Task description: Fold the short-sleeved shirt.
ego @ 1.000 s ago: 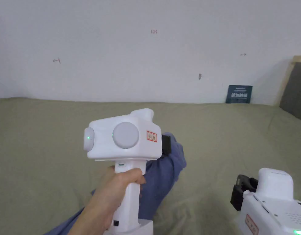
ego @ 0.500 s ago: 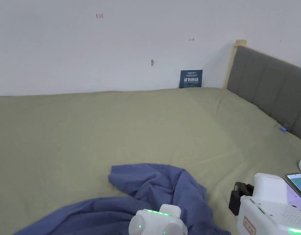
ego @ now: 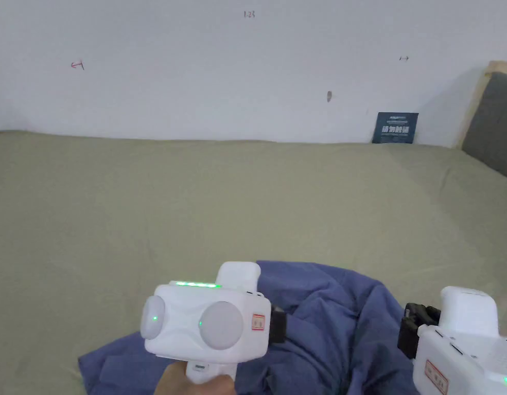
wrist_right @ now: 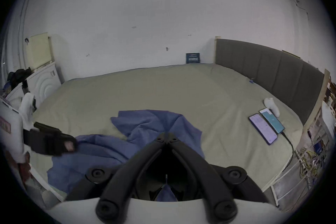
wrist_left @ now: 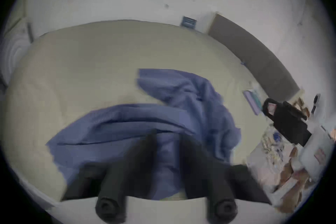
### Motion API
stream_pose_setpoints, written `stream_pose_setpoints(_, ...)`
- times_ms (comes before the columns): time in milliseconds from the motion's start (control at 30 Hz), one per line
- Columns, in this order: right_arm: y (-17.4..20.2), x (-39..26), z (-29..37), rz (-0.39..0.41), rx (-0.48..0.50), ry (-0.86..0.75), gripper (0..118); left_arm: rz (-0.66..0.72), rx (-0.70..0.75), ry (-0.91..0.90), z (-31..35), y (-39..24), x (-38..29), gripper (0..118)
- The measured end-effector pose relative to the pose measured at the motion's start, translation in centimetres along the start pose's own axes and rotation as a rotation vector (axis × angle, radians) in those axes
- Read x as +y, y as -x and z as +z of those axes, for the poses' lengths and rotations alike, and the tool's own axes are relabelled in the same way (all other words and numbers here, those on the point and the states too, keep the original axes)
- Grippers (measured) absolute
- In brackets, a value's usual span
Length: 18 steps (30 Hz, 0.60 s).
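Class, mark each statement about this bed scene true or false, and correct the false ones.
1. The shirt lies crumpled on the bed. True.
2. The shirt is red. False: it is blue.
3. Two phones lie side by side near the headboard. True.
4. The right claw is wide open. False: its jaws meet at the tips.
5. The shirt is neatly folded. False: it is bunched and wrinkled.

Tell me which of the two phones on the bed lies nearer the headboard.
The teal-screened phone, beside the white object; the purple-screened phone lies alongside it, on the side away from the headboard.
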State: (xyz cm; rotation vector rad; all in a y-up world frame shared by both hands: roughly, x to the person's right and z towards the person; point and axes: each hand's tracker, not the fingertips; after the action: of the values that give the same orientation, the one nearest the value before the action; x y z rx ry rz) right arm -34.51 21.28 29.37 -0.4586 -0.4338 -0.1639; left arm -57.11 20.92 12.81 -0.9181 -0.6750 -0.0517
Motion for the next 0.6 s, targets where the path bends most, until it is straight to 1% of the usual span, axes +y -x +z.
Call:
stream_pose_setpoints(33, 0.8, -0.2, -0.3, 0.009, 0.016, 0.011, 0, 0.026, 0.087, -0.008, 0.3, 1.9, -0.9, 0)
stream_pose_setpoints(67, 1.4, -0.4, -0.6, 0.019, 0.027, 0.020, 0, 0.059, 0.128, -0.013, 0.3, 3.5, -1.6, 0)
stream_pose_setpoints(100, 2.1, -0.7, -0.8, 0.035, 0.041, 0.032, 0, 0.053, 0.144, 0.010, 0.3, 5.4, -2.4, 0)
stream_pose_setpoints(133, 2.9, -1.0, -1.1, 0.052, 0.054, 0.041, 0, 0.077, 0.157, 0.047, 0.2, 7.4, -3.1, 0)
stream_pose_setpoints(233, 4.7, -1.7, -2.2, 0.075, 0.078, 0.067, 0, 0.244, 0.200, 0.040, 0.8, 12.6, -5.2, 0)
stream_pose_setpoints(333, 6.1, -2.1, -3.2, 0.085, 0.118, 0.096, 0, 0.261, 0.335, 0.053, 1.3, 16.6, -5.9, 0)
stream_pose_setpoints(367, 6.5, -2.2, -3.5, 0.092, 0.119, 0.099, 0, 0.267, 0.345, 0.059, 1.1, 17.9, -5.8, 0)
stream_pose_setpoints(400, 6.8, -2.2, -3.8, 0.102, 0.119, 0.103, 0, 0.271, 0.334, 0.073, 1.0, 19.3, -5.5, 13)
stream_pose_setpoints(433, 7.2, -2.2, -4.3, 0.111, 0.121, 0.108, 0, 0.295, 0.308, 0.100, 1.1, 19.7, -4.9, 41)
stream_pose_setpoints(467, 7.5, -2.2, -4.6, 0.115, 0.123, 0.111, 0, 0.316, 0.292, 0.106, 0.7, 20.7, -4.6, 74)
stream_pose_setpoints(500, 7.6, -2.1, -4.9, 0.116, 0.126, 0.114, 0, 0.336, 0.295, 0.091, 0.5, 21.3, -4.3, 92)
stream_pose_setpoints(600, 8.3, -1.9, -5.7, 0.126, 0.146, 0.126, 0, 0.388, 0.327, 0.081, -0.3, 22.5, -2.8, 92)
